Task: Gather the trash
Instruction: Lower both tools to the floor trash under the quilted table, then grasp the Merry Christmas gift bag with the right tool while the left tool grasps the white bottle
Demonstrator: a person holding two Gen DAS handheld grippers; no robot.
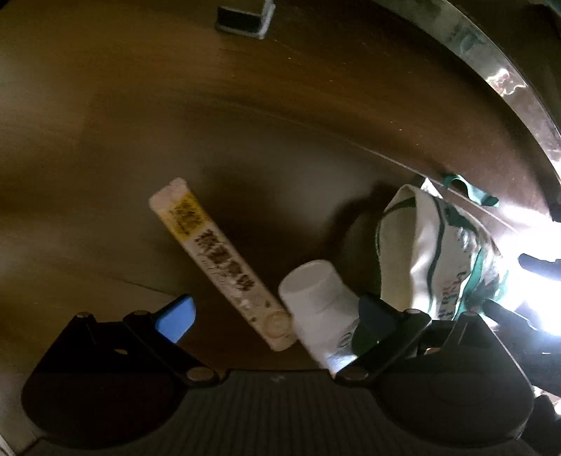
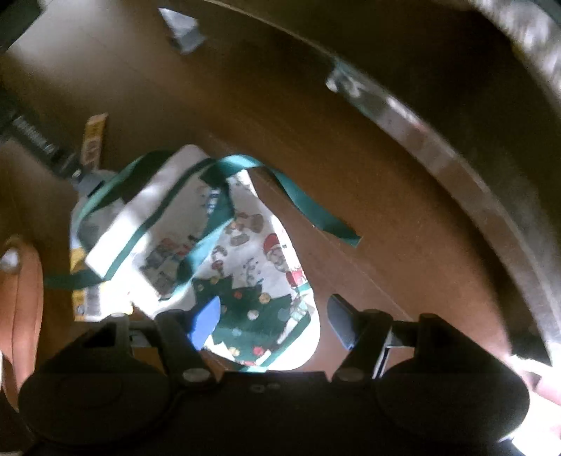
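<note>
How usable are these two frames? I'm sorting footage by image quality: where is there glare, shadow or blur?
Left wrist view: mostly sharp but dim, white glare blown out at the right edge beside the Christmas-print cloth bag; the white plastic bottle is slightly smeared. Right wrist view: motion-blurred throughout, the bag's lower part overexposed.

My right view is smeared throughout. The bottle (image 1: 320, 308) runs under my left gripper's (image 1: 277, 315) right finger (image 1: 377, 315), base hidden. Bag (image 1: 431, 252): its right side washes out in glare. The sachet (image 2: 92, 140) lies mostly behind the bag; print unreadable. Dark block (image 1: 243, 17) cut by the top edge.
</note>
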